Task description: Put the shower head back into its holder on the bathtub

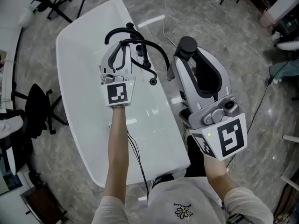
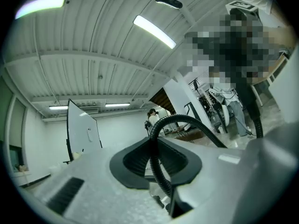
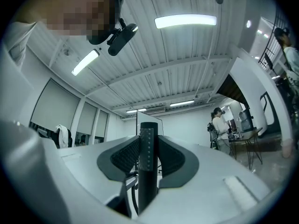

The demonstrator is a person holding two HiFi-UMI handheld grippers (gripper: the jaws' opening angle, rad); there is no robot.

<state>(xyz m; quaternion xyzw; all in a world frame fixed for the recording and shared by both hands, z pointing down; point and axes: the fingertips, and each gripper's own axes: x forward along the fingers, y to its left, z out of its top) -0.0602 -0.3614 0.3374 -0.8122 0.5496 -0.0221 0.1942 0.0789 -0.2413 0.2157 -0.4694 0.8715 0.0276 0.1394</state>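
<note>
In the head view a white bathtub [image 1: 84, 55] lies under both grippers. My left gripper [image 1: 119, 55] hovers over the tub's middle, shut on a black corrugated hose [image 1: 145, 45] that loops up and over to the right rim. Seen from the left gripper view, that hose [image 2: 187, 121] runs between the jaws of the left gripper [image 2: 154, 161]. My right gripper [image 1: 189, 55] is beside the tub's right rim, shut on the black shower head [image 1: 188, 44]. The shower head's handle [image 3: 148, 139] stands upright between the jaws of the right gripper [image 3: 147, 161]. A black fitting [image 1: 153, 81] sits on the right rim.
A black chair [image 1: 37, 108] stands left of the tub and tripod legs [image 1: 56, 6] beyond its far end. A thin cable [image 1: 166, 13] runs over the marble floor. In the distance are a person [image 3: 218, 125] and a white board [image 2: 81, 129].
</note>
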